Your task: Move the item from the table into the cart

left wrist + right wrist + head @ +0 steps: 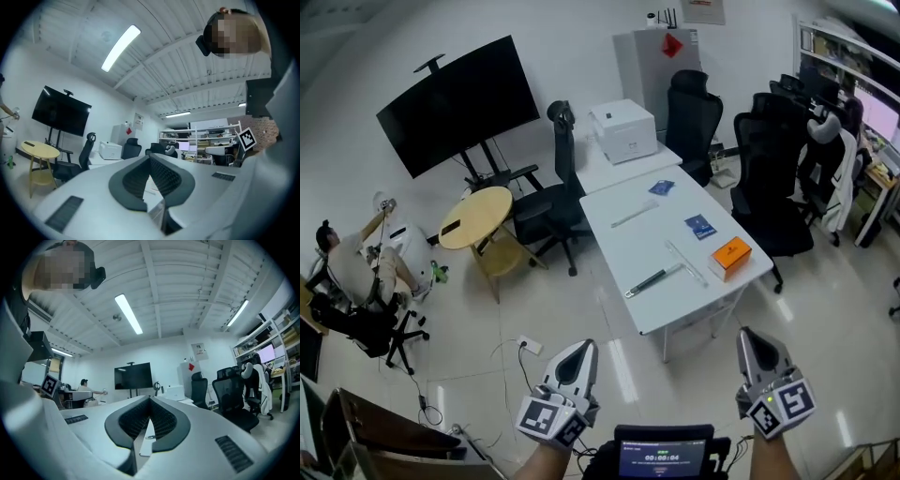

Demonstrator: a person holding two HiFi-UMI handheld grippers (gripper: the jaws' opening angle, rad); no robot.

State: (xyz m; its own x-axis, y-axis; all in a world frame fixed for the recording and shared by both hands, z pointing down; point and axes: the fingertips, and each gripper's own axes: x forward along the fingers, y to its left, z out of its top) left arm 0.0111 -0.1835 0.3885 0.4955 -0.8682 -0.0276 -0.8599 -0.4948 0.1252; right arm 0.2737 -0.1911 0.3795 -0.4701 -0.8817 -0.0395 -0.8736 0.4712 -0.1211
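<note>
The items lie untouched on the white worktop [623, 246]: an orange box [731, 255] near its right front corner, a blue card [700, 226] just behind that, a second blue packet [661, 187] farther back, a dark tool [652, 279] near the front edge and a pale strip [633, 215] in the middle. Which of them the task means cannot be told from here. Nothing has been lifted and no cart shows in any view, so the task looks barely begun, with the approach, the pick, the carry and the drop all left. The left tongs [578, 352] [150, 157] and the right tongs [757, 339] [150, 399] hang low in the head view, over bare floor and well apart from the worktop, which stands ahead of them and between their two lines. The orange box is nearer the right tongs than the left. Each gripper view shows the ribbed pads pressed tip to tip with nothing between them, so both tongs are closed and empty. They would have to come forward and spread before any pick.
</note>
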